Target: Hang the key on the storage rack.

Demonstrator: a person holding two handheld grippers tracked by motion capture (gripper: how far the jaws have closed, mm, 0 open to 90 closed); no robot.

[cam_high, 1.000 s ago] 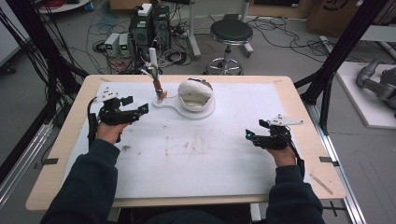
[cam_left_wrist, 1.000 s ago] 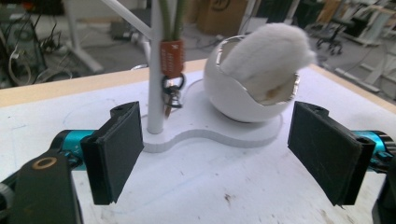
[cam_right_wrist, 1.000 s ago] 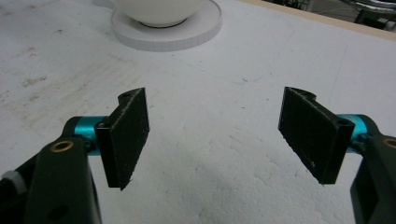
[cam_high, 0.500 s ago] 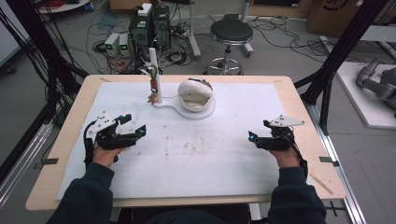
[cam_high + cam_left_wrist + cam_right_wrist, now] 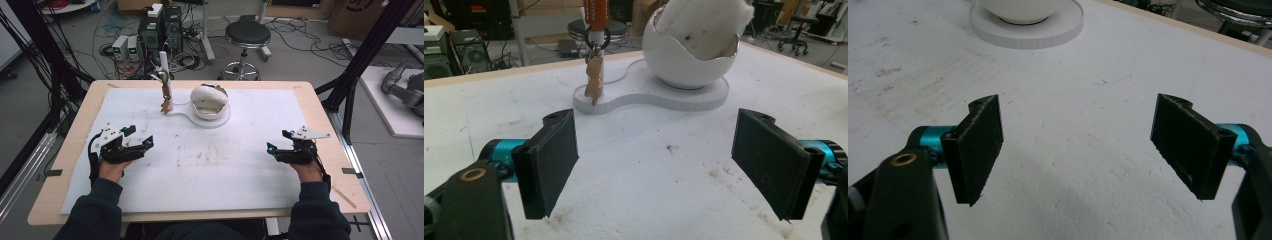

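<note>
A white egg-shaped bowl [image 5: 210, 100] with a white cloth-like lining stands on a flat white base [image 5: 200, 119] at the back middle of the table. Beside it on the same base rises a thin post [image 5: 166, 87] with a small tan figure [image 5: 166, 105] hanging from a ring. In the left gripper view the bowl [image 5: 694, 55] and the figure [image 5: 594, 82] lie ahead of the wide-apart jaws. My left gripper [image 5: 145, 145] rests open at the left of the mat, empty. My right gripper [image 5: 274, 150] rests open at the right, empty; the base's round edge [image 5: 1028, 30] shows far ahead of it.
A white foam mat [image 5: 200, 160] with faint brown stains covers most of the wooden table [image 5: 325, 130]. Behind the table stand a black stool [image 5: 247, 37], electronics boxes [image 5: 160, 30] and cables on the floor. Black frame struts [image 5: 360, 55] flank both sides.
My left gripper has drawn back from near the post toward the table's front left. The right gripper has shifted only slightly. Both stay open.
</note>
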